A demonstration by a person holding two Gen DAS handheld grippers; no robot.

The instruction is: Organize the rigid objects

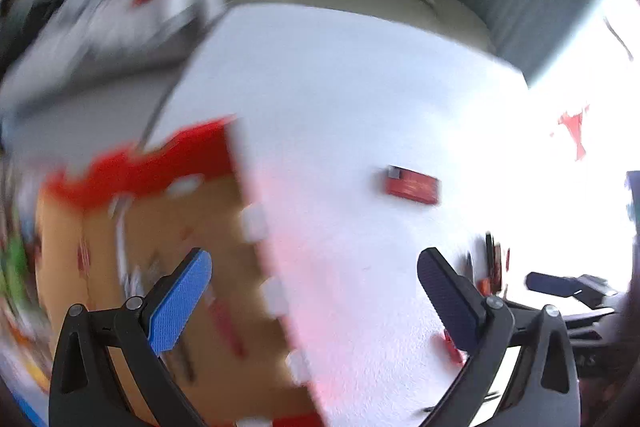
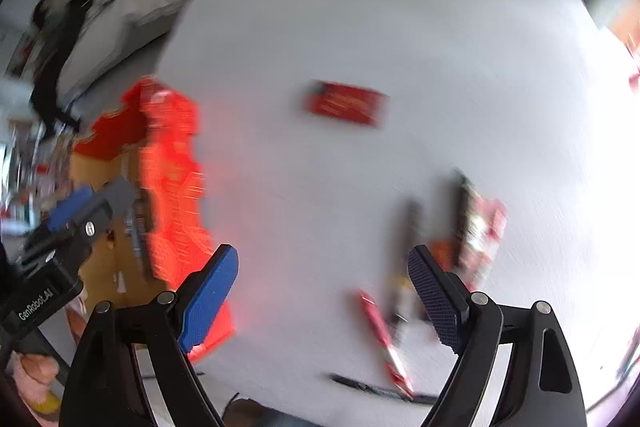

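Both views are motion-blurred. My left gripper [image 1: 316, 301] is open and empty, over the left edge of a white table [image 1: 340, 99], above an open cardboard box [image 1: 168, 259] with red flaps. My right gripper [image 2: 324, 293] is open and empty above the table [image 2: 360, 27]. A small red box [image 2: 346, 103] lies mid-table; it also shows in the left wrist view [image 1: 412, 185]. Near the right gripper lie a red pen [image 2: 384, 339], a dark pen [image 2: 408, 231], a black-and-red packet [image 2: 480, 219] and a black pen [image 2: 380, 389] at the front edge.
The cardboard box [image 2: 116, 227] stands left of the table, below its edge, with dark items inside. The left gripper [image 2: 68, 215] shows at the left of the right wrist view. The right gripper [image 1: 560, 285] shows at the right of the left wrist view. Blurred clutter lies behind the table.
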